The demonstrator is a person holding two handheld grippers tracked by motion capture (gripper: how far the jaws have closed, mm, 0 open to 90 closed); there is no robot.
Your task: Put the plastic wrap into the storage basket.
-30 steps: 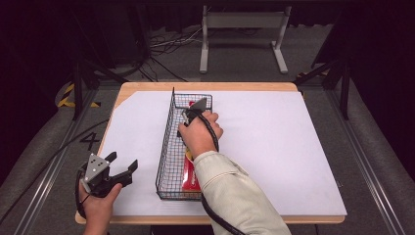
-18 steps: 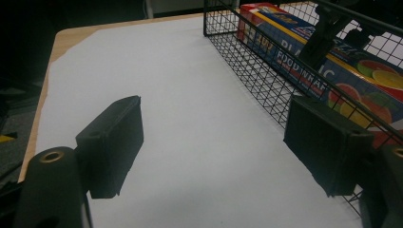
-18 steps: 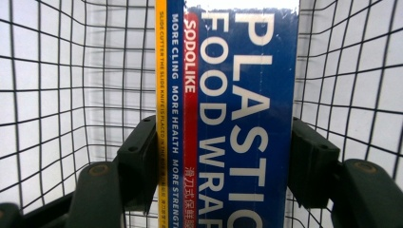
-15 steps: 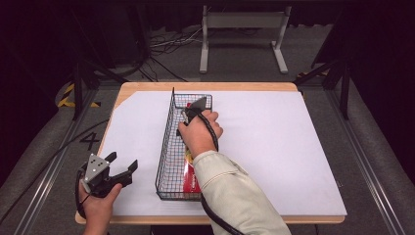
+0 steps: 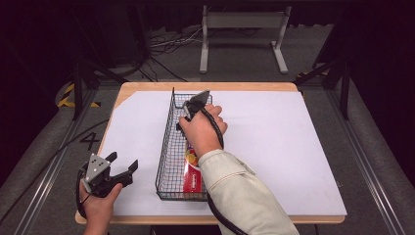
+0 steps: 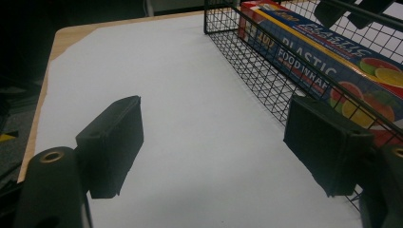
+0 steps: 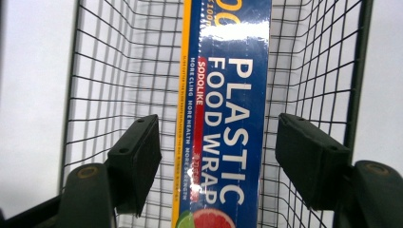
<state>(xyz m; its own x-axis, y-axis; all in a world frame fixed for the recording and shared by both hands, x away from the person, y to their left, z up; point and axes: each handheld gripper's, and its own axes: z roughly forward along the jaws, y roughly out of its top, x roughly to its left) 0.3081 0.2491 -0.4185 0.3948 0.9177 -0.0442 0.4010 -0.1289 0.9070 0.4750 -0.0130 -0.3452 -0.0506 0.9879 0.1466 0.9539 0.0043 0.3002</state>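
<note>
The right gripper (image 7: 218,159) hangs with jaws apart over the plastic wrap box (image 7: 228,95) lying lengthwise in the wire basket (image 5: 169,147) mid-surface; the box looks light, stiff and glossy, best pinched across its narrow sides.

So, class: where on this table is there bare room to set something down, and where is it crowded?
Bare white sheet lies right of the wire basket out to the table's right edge, and left of it, between the basket and the left tongs. Crowded: inside the basket, with the plastic wrap box and the right tongs above it.
</note>
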